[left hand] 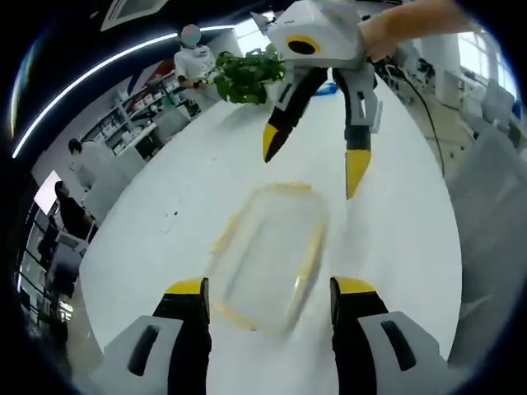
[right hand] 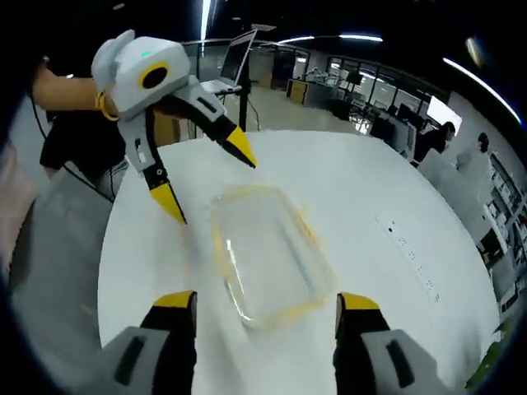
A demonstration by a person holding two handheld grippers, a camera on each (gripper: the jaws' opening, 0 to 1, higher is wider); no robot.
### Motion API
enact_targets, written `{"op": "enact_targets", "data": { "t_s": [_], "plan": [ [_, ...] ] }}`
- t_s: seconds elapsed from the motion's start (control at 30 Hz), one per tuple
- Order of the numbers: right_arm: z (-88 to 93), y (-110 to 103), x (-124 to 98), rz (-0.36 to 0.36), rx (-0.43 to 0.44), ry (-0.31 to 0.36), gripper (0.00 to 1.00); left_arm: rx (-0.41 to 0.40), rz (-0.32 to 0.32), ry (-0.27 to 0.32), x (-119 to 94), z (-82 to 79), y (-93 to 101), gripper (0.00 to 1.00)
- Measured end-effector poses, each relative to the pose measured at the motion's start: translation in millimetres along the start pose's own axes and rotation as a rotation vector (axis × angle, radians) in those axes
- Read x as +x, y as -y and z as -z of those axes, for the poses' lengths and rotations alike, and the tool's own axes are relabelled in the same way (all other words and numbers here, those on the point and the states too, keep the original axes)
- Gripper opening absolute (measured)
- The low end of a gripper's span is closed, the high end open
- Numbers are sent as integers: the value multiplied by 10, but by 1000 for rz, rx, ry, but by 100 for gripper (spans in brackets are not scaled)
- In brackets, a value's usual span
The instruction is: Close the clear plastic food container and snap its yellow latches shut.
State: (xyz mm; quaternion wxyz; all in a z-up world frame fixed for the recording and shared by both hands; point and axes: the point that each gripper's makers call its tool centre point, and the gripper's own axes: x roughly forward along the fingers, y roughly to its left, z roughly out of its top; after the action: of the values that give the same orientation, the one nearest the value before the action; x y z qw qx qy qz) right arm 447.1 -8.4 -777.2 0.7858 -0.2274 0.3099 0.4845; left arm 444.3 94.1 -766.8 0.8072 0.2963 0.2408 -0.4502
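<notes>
A clear plastic food container (left hand: pixel 268 247) with yellow latches along its rim lies flat on the white round table (left hand: pixel 403 214). The blur hides whether its lid is pressed down or its latches are snapped. My left gripper (left hand: pixel 270 288) is open just short of its near end, touching nothing. My right gripper (left hand: pixel 313 160) hangs open above the far end, a hand holding it. In the right gripper view the container (right hand: pixel 268 255) lies just beyond my open right gripper (right hand: pixel 266 301). The left gripper (right hand: pixel 210 183) hovers open past its far left corner.
A green potted plant (left hand: pixel 247 76) stands at the table's far edge, with people and shelves behind it. A white power strip (right hand: pixel 408 247) lies on the table (right hand: pixel 362 189) right of the container. An open laptop (right hand: pixel 235 62) sits on a stand beyond the table.
</notes>
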Motion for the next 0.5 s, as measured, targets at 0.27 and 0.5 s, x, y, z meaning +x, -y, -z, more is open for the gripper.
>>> {"op": "enact_targets", "data": {
  "t_s": [0.27, 0.5],
  "plan": [
    [33, -128, -286, 83, 108, 66, 67, -72, -48, 58, -340, 1, 141, 59],
    [118, -314, -473, 140, 178, 118, 67, -192, -118, 163, -609, 66, 288, 60]
  ]
}}
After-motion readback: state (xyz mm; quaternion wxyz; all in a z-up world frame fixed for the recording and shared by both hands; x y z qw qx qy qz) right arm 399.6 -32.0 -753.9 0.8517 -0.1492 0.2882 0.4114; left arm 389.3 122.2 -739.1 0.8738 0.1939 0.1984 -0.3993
